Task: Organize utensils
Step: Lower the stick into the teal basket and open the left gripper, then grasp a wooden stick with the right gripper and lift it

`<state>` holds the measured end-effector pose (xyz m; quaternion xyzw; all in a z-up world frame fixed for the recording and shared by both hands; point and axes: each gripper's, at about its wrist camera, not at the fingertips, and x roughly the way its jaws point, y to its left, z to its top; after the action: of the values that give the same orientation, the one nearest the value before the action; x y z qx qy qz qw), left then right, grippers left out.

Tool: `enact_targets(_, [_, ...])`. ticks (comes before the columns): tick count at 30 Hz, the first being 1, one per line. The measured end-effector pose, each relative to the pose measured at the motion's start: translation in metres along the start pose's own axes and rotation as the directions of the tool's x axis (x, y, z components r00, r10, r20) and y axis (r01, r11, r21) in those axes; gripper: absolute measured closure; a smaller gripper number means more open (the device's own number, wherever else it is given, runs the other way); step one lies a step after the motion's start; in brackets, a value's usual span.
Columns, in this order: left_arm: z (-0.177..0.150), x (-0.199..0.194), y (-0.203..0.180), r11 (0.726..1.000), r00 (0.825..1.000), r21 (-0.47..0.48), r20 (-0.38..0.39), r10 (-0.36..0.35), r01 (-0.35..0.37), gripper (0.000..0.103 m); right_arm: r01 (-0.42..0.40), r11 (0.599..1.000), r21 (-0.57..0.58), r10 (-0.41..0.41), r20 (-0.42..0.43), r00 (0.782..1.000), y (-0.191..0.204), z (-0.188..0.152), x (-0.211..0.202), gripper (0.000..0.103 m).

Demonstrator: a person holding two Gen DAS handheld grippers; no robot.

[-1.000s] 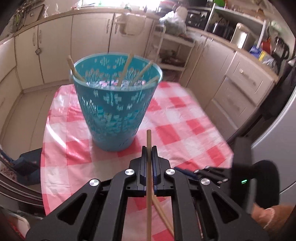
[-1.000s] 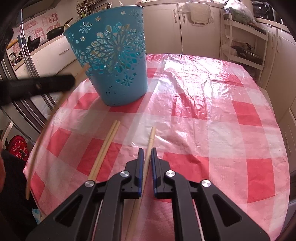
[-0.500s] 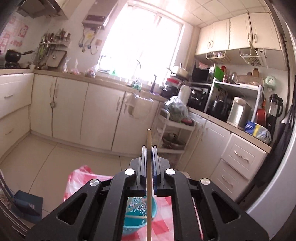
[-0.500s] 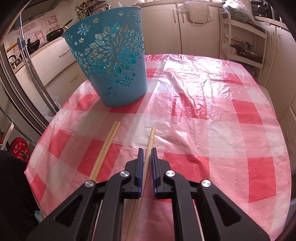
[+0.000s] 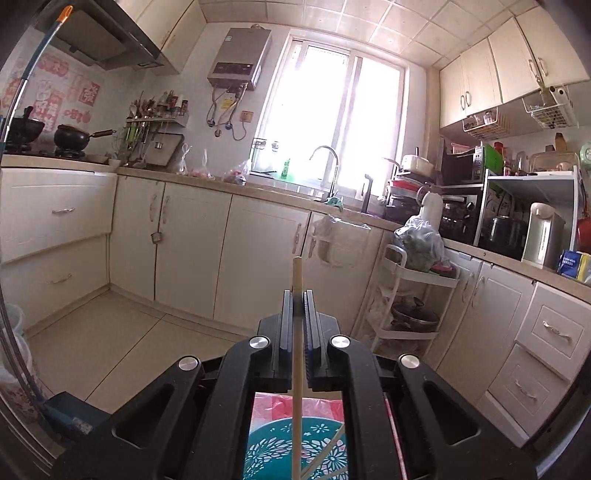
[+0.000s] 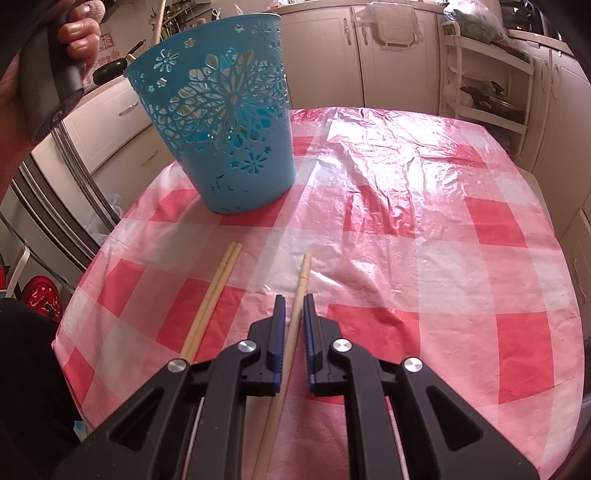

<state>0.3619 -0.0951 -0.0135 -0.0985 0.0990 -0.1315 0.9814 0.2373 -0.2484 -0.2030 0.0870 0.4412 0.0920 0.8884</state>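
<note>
The left gripper (image 5: 297,295) points out across the kitchen, its jaws clamped on a chopstick (image 5: 297,339) that runs down over the blue basket (image 5: 295,450), where more sticks lean. On the bench (image 6: 424,229) with its red checked cloth, the right gripper (image 6: 293,306) hangs low, jaws narrow with a single chopstick (image 6: 301,280) lying between them; the pads do not visibly press it. A pair of chopsticks (image 6: 218,288) lies just beside it to the left. A hand (image 6: 79,33) shows beyond the basket.

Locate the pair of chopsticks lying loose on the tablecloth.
In the right wrist view, the pair of chopsticks lies side by side on the checked tablecloth, left of the right tongs, below the blue basket.
</note>
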Motion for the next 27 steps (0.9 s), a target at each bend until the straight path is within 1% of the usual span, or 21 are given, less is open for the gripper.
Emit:
enact_targets(6, [-0.032,0.007,-0.001,0.999,0.997,0.040,-0.071,0.009,-0.006,0.098,-0.001,1.000,0.000,0.001,0.000,1.000,0.000,0.000,0.001,0.092])
enact_targets(11, [-0.047,0.002,0.001,0.998,0.988,0.064,-0.152,0.010,-0.001,0.096,0.005,1.000,-0.007,-0.005,0.000,1.000,0.001,0.001,0.001,0.092])
enact_targets(12, [-0.049,-0.002,0.002,0.998,0.986,0.065,-0.166,0.014,-0.003,0.091,0.006,1.000,-0.008,-0.006,0.001,1.000,0.001,0.001,0.001,0.092])
enact_targets(13, [-0.049,-0.007,0.005,0.998,0.985,0.062,-0.174,0.019,-0.009,0.080,0.005,1.000,-0.008,-0.005,0.001,1.000,0.001,0.000,0.001,0.092])
enact_targets(14, [-0.049,-0.013,0.008,0.998,0.984,0.057,-0.173,0.029,-0.019,0.072,0.001,1.000,-0.006,-0.001,0.000,1.000,0.001,0.000,0.001,0.092])
enact_targets(15, [-0.048,-0.022,0.014,0.998,0.985,0.049,-0.167,0.046,-0.038,0.056,-0.005,1.000,0.000,0.005,0.000,1.000,0.000,0.001,0.001,0.092])
enact_targets(16, [-0.047,-0.032,0.019,0.998,0.985,0.041,-0.158,0.062,-0.057,0.043,-0.013,1.000,0.006,0.013,0.000,1.000,-0.002,0.000,0.000,0.092])
enact_targets(17, [-0.046,-0.042,0.025,0.997,0.986,0.030,-0.147,0.077,-0.073,0.039,-0.021,1.000,0.015,0.021,-0.001,1.000,-0.003,0.000,0.000,0.092])
enact_targets(19, [-0.044,-0.063,0.040,0.995,0.986,0.003,-0.132,0.101,-0.101,0.028,-0.026,0.999,0.026,0.026,-0.001,1.000,-0.005,-0.001,-0.001,0.092])
enact_targets(21, [-0.043,-0.080,0.056,0.991,0.983,-0.029,-0.132,0.127,-0.132,0.023,-0.012,1.000,0.013,0.012,0.000,1.000,-0.003,-0.001,-0.001,0.092])
enact_targets(23, [-0.045,-0.091,0.073,0.986,0.980,-0.073,-0.147,0.136,-0.148,0.021,0.015,1.000,-0.013,-0.015,-0.001,1.000,0.002,-0.001,-0.001,0.092])
enact_targets(27, [-0.053,-0.091,0.101,0.971,0.966,-0.151,-0.210,0.152,-0.186,0.021,0.117,0.986,-0.123,-0.118,-0.002,0.993,0.021,-0.001,0.002,0.094])
